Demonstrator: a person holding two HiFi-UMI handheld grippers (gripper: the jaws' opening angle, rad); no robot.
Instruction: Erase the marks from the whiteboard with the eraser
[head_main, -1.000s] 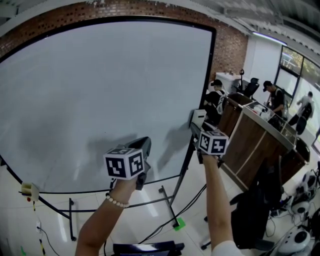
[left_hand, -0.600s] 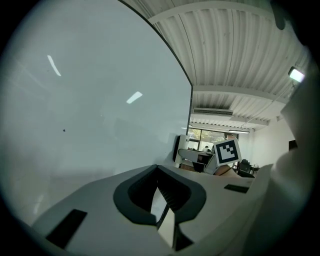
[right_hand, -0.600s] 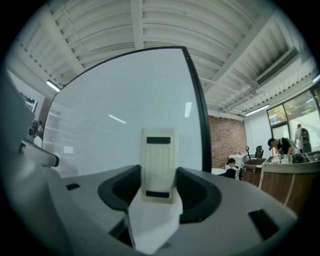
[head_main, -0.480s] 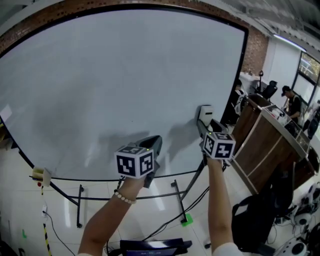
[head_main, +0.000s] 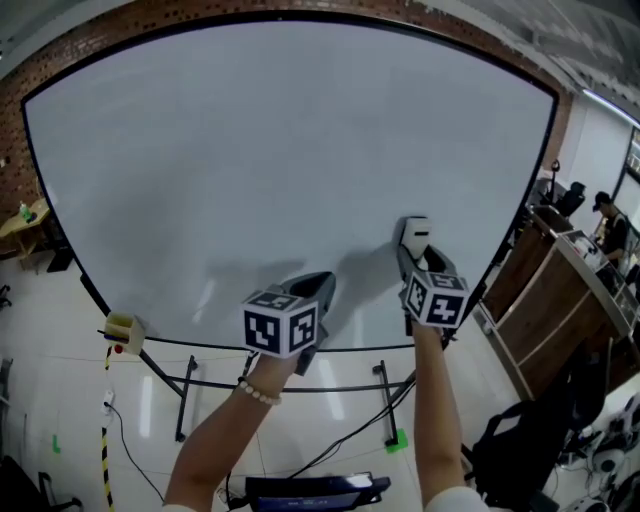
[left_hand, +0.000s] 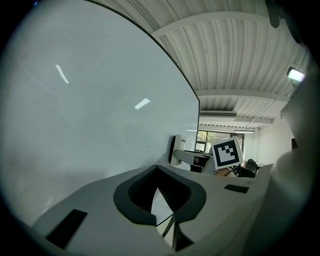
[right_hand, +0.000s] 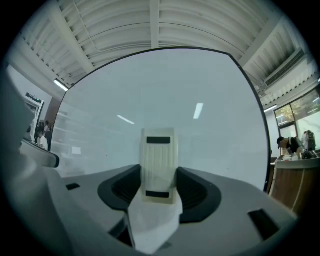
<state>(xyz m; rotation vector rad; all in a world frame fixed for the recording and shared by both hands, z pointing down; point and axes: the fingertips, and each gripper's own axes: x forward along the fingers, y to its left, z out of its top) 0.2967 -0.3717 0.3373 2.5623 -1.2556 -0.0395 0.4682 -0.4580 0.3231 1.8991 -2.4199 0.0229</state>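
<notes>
The big whiteboard fills the head view and shows no clear marks, only faint grey smudges. My right gripper is shut on a white ribbed eraser, which it holds up against the board's lower right part. In the right gripper view the eraser stands upright between the jaws, in front of the whiteboard. My left gripper hovers near the board's bottom edge, left of the eraser. Its jaws are shut with nothing between them. The left gripper view also shows the eraser.
The board stands on a black wheeled frame with cables on the floor. A yellowish box hangs at its lower left corner. A wooden counter and people are at the right, and a table is at the far left.
Both grippers have shifted left along the board, so the eraser is now farther from the board's right edge. The head view has turned left and shows more of the board.
</notes>
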